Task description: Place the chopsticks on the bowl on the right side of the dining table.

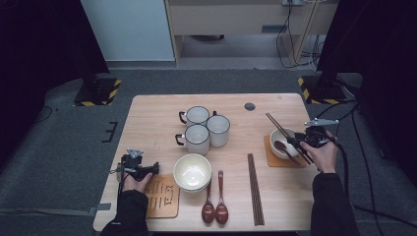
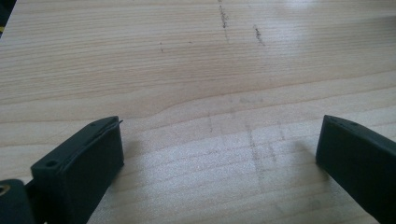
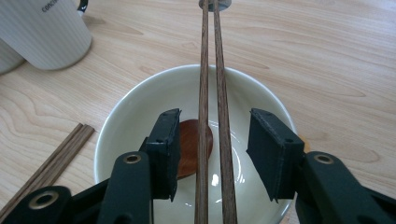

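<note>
Chopsticks lie across the small bowl on the right coaster, spoon inside, between the right gripper's parted jaws, so that setting seems done; the left gripper, open and empty, waits near the bare coaster, whose setting remains.

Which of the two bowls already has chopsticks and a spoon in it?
The bowl on the right, on the brown coaster by the right gripper. The bowl near the table's middle holds nothing.
</note>
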A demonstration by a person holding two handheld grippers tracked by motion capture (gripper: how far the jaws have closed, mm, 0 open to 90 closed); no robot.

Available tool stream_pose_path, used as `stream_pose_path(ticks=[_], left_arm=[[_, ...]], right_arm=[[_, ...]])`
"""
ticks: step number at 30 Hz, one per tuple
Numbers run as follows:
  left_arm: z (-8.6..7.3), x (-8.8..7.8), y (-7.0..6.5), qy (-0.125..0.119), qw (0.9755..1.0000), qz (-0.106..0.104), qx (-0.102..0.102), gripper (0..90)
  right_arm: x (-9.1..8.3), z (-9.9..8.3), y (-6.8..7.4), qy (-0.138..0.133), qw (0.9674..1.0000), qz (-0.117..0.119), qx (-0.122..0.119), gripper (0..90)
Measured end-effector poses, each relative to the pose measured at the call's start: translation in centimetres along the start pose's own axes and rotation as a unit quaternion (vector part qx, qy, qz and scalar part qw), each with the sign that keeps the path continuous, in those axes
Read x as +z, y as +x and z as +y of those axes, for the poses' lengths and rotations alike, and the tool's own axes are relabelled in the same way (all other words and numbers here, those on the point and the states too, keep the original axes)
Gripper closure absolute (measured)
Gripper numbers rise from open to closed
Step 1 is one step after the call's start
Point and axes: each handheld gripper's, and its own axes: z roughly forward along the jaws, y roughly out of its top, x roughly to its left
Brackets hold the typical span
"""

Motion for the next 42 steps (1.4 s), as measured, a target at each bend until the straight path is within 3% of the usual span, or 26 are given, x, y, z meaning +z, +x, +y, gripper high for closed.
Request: stream_pose_path(ticks=[5, 17, 26, 42], left_arm=[[0.0, 0.0, 0.0, 0.0, 1.0, 0.0, 0.0, 0.0], [0.0, 0.01, -0.01, -0.001, 1.0, 0.0, -0.001, 0.0], [0.0, 0.0, 0.0, 0.0, 1.0, 0.0, 0.0, 0.0], [0.0, 0.0, 0.0, 0.0, 1.0, 0.0, 0.0, 0.0]], right_arm=[[0.4, -0.19, -0.08, 0.008, 1.0, -0.003, -0.001, 58.4], [0.28, -0.57, -0.52, 0.017, 0.9999, 0.0, -0.004, 77.6], [-0.04, -0.69, -0.75, 0.019, 0.9998, 0.007, -0.007, 78.2], [-0.43, -0.9, -0.44, 0.028, 0.998, 0.038, -0.043, 77.9]])
